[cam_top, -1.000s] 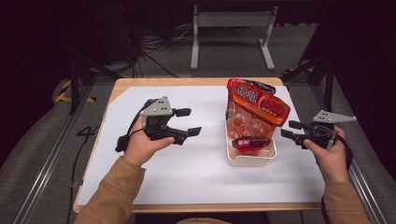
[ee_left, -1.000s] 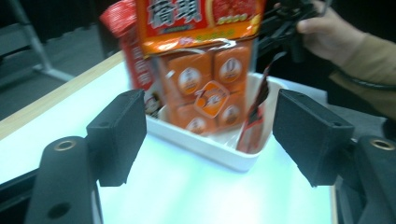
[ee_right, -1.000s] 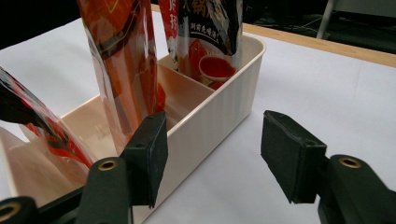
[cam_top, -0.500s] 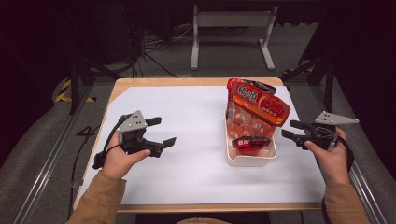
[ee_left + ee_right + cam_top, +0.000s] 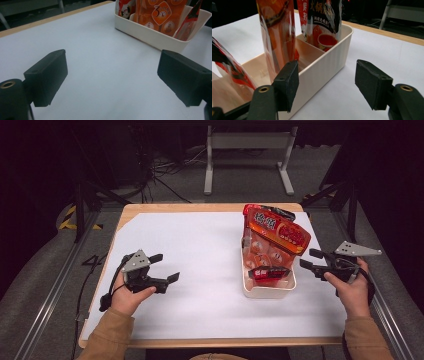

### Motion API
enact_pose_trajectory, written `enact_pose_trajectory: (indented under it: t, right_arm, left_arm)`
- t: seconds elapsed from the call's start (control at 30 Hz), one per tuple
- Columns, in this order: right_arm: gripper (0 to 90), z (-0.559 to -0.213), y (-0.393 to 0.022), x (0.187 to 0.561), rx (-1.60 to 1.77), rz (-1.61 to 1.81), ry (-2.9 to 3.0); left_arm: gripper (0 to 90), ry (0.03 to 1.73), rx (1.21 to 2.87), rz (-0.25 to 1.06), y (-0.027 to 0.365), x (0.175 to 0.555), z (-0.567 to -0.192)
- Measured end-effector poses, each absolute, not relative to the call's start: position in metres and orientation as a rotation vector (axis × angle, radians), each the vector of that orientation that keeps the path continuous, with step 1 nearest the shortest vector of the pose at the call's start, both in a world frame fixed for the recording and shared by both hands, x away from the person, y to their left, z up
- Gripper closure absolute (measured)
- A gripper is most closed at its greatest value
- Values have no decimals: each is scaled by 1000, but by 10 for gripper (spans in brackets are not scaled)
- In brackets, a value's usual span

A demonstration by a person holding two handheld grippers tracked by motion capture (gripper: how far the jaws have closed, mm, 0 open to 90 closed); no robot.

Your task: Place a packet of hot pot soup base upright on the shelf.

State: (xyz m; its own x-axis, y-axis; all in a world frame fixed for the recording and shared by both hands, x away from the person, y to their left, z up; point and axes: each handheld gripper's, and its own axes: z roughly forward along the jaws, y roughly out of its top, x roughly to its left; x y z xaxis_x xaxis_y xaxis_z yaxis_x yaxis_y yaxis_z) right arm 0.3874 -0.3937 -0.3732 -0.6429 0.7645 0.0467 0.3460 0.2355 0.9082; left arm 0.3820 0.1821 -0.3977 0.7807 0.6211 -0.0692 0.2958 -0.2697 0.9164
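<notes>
Right gripper [image 5: 327, 85] at the bottom of the frame, jaws spread with nothing between them; they have just been opening. Cream bin [image 5: 324, 65] left of centre, divided by an inner wall. Clear orange packet [image 5: 278, 35] stands upright in the near compartment; a dark red packet [image 5: 324, 22] stands behind it at upper centre.

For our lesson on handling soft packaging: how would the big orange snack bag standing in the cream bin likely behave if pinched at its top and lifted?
The orange snack bag looks like glossy film, so it may slip between pads. It leans out over the cream bin rim, so it probably flexes and sways rather than staying stiff. Separate wrapped pieces show through it, so its weight may shift.
</notes>
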Motion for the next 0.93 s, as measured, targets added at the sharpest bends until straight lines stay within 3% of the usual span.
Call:
enact_pose_trajectory:
  t: [0.4, 0.53, 0.93]
  right_arm:
    - [377, -386, -397, 391, 1049, 1371, 2113]
    - [384, -387, -395, 391, 1052, 1370, 2122]
    - [383, -388, -392, 392, 1047, 1363, 2131]
  left_arm:
    - [115, 789, 1912, 361, 185, 385, -428]
    - [138, 841, 1942, 406, 183, 385, -430]
    - [111, 851, 1918, 349, 187, 387, -434]
